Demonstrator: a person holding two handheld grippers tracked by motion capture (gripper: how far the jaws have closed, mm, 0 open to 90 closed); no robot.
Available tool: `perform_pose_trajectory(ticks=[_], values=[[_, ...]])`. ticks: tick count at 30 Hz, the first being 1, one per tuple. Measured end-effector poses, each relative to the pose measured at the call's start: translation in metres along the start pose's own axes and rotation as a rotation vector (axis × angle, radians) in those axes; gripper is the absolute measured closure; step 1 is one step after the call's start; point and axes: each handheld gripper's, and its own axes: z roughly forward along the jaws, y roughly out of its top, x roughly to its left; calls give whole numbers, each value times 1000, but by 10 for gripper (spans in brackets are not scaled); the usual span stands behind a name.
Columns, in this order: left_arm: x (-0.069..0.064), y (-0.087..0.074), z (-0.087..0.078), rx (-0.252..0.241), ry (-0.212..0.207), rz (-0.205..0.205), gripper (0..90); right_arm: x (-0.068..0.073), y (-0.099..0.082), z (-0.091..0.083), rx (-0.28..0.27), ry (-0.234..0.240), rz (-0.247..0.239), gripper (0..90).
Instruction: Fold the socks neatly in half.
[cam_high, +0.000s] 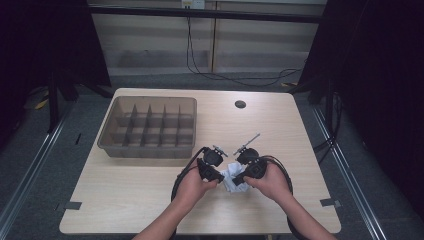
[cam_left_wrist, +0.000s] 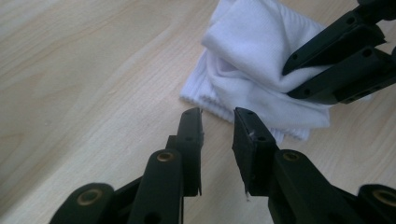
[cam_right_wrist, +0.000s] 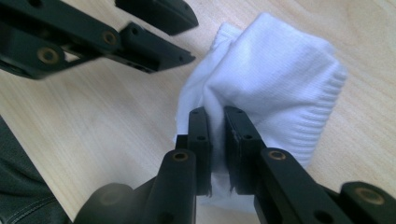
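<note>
A folded white cloth (cam_high: 230, 178) lies on the wooden table between my two grippers. My right gripper (cam_right_wrist: 216, 114) is shut on a fold of the cloth (cam_right_wrist: 275, 70), pinching it from the side near the ribbed hem. My left gripper (cam_left_wrist: 218, 114) is open, its jaws a small gap apart with nothing between them, just short of the cloth's (cam_left_wrist: 252, 51) near edge. In the left gripper view the right gripper (cam_left_wrist: 288, 81) bites the cloth from the upper right. The right gripper view has the left gripper (cam_right_wrist: 194, 39) at the upper left, over bare wood. In the high view both hands hold the grippers close together, left gripper (cam_high: 220, 178) and right gripper (cam_high: 237, 180).
A translucent brown divided bin (cam_high: 150, 99) stands at the back left of the table. A round cable hole (cam_high: 240, 104) sits at the back centre. Black cables loop from both grippers toward the table's front edge. Bare tabletop (cam_high: 125, 190) lies left of the hands.
</note>
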Motion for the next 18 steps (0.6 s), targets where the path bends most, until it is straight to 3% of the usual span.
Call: perform_pose_trajectory(ticks=[8, 18], values=[[2, -3, -4, 3, 6, 4, 713, 2, 0, 3, 4, -17, 1, 804], [5, -5, -8, 6, 6, 1, 713, 4, 1, -2, 10, 2, 12, 731]])
